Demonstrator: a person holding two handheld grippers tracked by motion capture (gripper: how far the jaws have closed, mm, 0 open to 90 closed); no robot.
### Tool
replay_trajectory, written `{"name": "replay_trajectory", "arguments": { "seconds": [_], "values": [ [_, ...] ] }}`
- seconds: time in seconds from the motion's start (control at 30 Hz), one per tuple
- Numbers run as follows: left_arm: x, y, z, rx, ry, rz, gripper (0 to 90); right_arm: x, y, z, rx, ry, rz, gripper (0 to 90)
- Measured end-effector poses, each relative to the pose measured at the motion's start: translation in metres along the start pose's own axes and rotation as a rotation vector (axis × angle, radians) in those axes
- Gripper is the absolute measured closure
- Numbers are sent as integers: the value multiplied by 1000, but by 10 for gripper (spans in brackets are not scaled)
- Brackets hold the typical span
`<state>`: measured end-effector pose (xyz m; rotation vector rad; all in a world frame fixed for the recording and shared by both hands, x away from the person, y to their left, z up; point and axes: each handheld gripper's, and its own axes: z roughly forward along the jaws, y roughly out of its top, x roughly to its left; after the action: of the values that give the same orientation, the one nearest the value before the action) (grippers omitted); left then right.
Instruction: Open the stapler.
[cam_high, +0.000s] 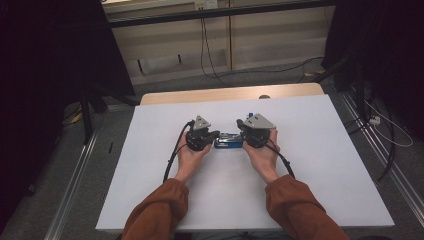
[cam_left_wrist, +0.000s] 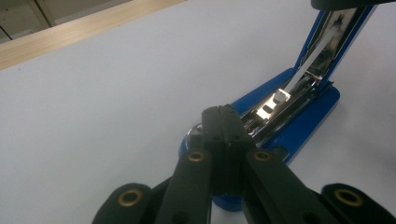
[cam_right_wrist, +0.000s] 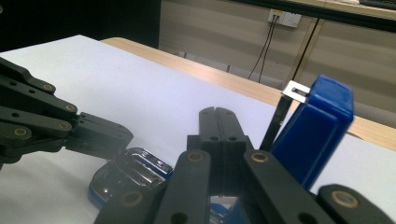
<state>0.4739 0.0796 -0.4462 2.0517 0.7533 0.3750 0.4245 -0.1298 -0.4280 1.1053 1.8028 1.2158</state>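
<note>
white table (cam_high: 310, 165), open blue stapler (cam_high: 228, 141) half hidden between tools

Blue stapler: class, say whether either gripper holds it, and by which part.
Neither visibly holds the blue stapler. The left gripper is shut, its tip at the metal channel; the right gripper is shut beside the raised lid.

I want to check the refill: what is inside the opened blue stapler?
Inside the blue stapler, under its raised lid, lies a shiny metal channel. Whether it holds staples I cannot tell; the shut left gripper covers its front end.
</note>
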Motion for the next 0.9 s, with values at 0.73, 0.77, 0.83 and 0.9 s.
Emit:
{"name": "replay_trajectory", "arguments": {
  "seconds": [0.73, 0.77, 0.83, 0.9],
  "values": [
    [1, 0, 0, 0, -10, -20, 900, -17, 0, -13, 6, -35, -6, 900],
    [1, -1, 0, -1, -11, -25, 900, -18, 0, -13, 9, -35, -6, 900],
    [1, 0, 0, -1, -10, -22, 900, -19, -1, -14, 12, -34, -10, 900],
    [2, -1, 0, -3, -15, -33, 900, -21, -2, -15, 13, -23, -6, 900]
  ]
}}
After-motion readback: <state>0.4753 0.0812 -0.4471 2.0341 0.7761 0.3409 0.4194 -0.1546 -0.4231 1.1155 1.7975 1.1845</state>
